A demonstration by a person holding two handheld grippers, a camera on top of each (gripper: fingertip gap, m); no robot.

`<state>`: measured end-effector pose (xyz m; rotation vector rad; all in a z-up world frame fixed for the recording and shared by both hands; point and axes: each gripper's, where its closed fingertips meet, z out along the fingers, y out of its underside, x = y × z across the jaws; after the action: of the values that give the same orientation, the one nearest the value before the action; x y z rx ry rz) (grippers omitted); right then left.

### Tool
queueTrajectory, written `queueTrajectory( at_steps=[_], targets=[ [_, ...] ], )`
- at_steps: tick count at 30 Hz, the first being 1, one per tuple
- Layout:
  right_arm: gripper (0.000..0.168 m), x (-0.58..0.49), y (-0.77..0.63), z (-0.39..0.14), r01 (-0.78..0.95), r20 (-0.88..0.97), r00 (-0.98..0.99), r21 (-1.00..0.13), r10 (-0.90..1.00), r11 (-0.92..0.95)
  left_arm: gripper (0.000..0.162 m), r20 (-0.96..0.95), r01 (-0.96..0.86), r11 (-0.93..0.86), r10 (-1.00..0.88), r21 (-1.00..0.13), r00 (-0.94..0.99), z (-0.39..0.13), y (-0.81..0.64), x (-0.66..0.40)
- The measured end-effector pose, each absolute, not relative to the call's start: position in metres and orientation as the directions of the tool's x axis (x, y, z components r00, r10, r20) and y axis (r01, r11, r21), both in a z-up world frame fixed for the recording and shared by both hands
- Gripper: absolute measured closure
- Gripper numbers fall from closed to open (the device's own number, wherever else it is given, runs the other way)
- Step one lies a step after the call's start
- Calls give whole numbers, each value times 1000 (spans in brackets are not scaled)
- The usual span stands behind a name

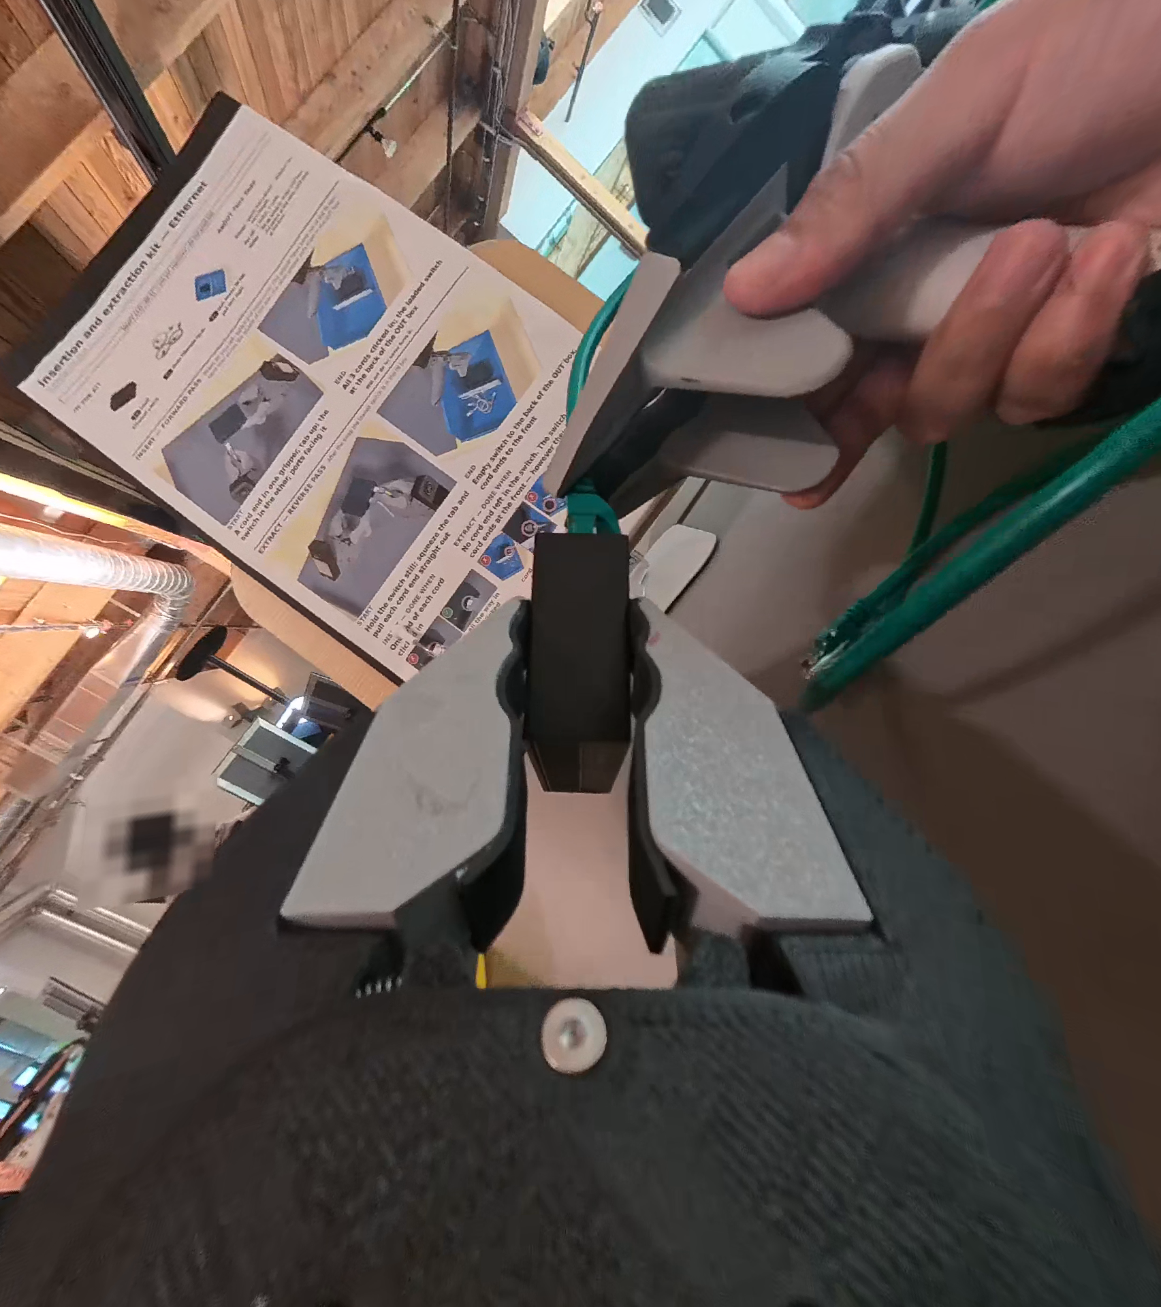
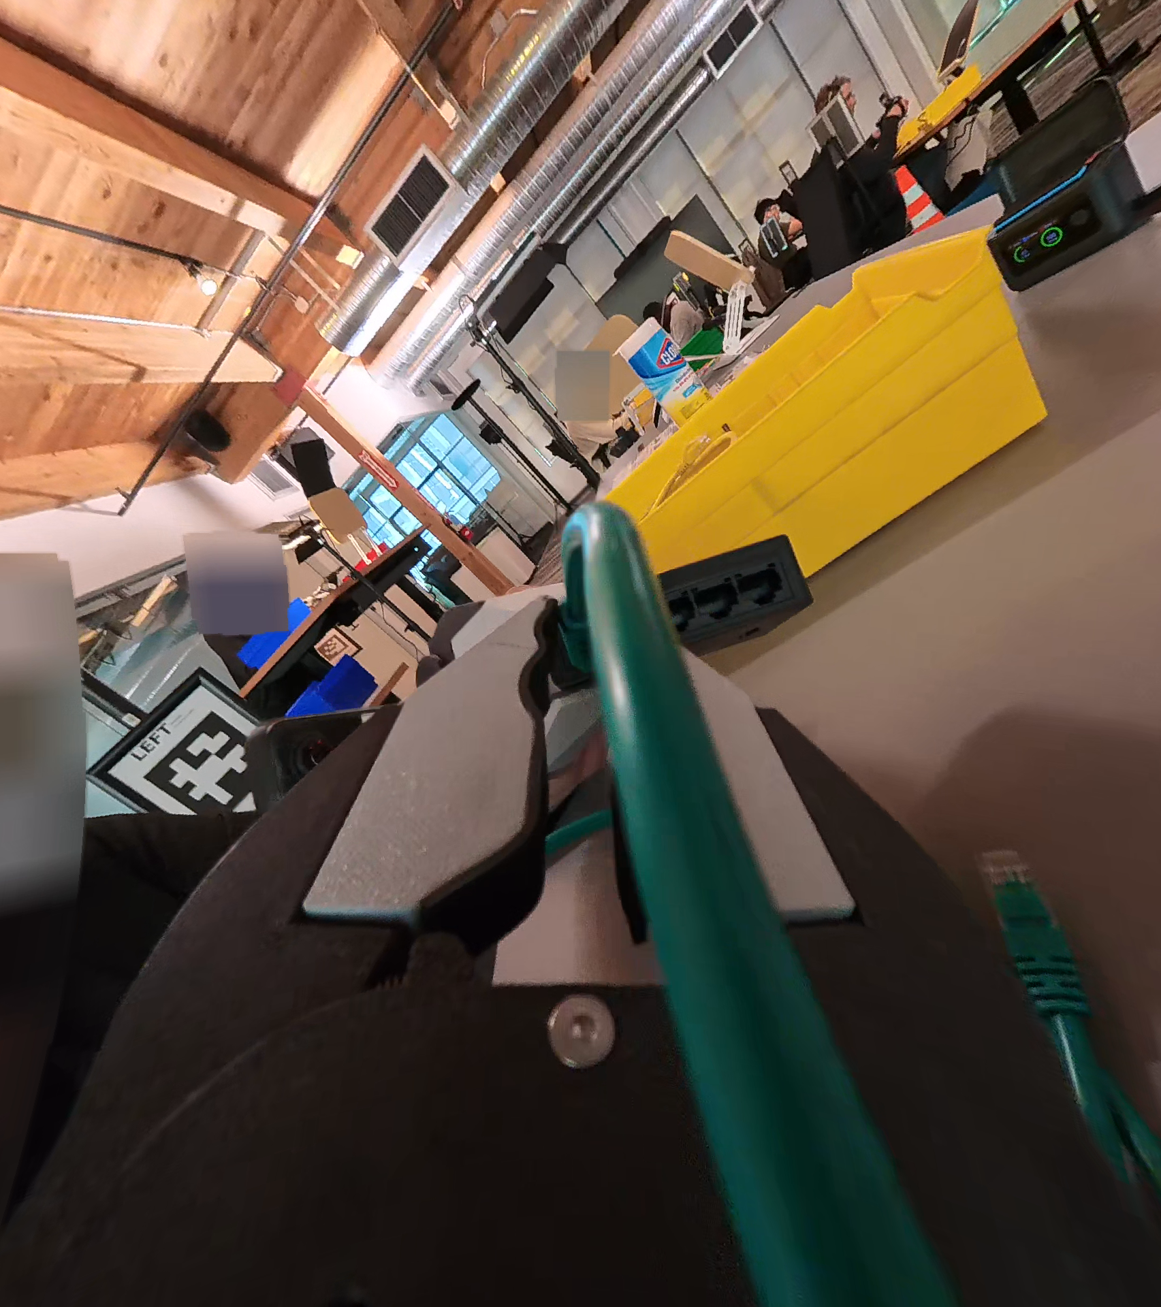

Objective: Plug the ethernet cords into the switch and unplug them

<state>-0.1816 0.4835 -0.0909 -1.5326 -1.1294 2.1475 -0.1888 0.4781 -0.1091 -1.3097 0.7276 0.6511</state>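
Black ethernet switch (image 1: 579,651) clamped end-on between the left gripper (image 1: 577,661) jaws, held up off the table. Green ethernet cord (image 1: 588,510) plug end sits at the switch's far face; seating depth can't be told. Right gripper (image 1: 591,488) jaws pinched together on that plug end, a hand (image 1: 1030,233) wrapped round its grey handle. In the right wrist view the cord (image 2: 641,707) loops up over the gripper (image 2: 567,636) and back down. Loose plug (image 2: 1030,940) of a green cord hangs near the beige table (image 2: 1058,566). A second black switch (image 2: 736,597) lies on the table, ports showing, just beside stacked yellow bins (image 2: 846,438). Printed instruction sheet (image 1: 294,353) stands behind.
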Motion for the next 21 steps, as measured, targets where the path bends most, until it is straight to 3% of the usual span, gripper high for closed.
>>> queueTrajectory(
  at_steps=[9, 15, 21],
  targets=[
    [162, -183, 488, -92, 173, -604, -353, -793, 715, -585, 137, -708, -702, 99, -33, -705, 706, -123, 485, -194],
    [161, -182, 509, -99, 129, -507, -202, -862, 838, -490, 123, -663, -666, -13, -79, -746, 744, -145, 494, -204],
    [161, -188, 517, -124, 237, -304, -22, -927, 952, -290, 113, -640, -650, -55, -131, -758, 757, -155, 496, -202]
  ],
)
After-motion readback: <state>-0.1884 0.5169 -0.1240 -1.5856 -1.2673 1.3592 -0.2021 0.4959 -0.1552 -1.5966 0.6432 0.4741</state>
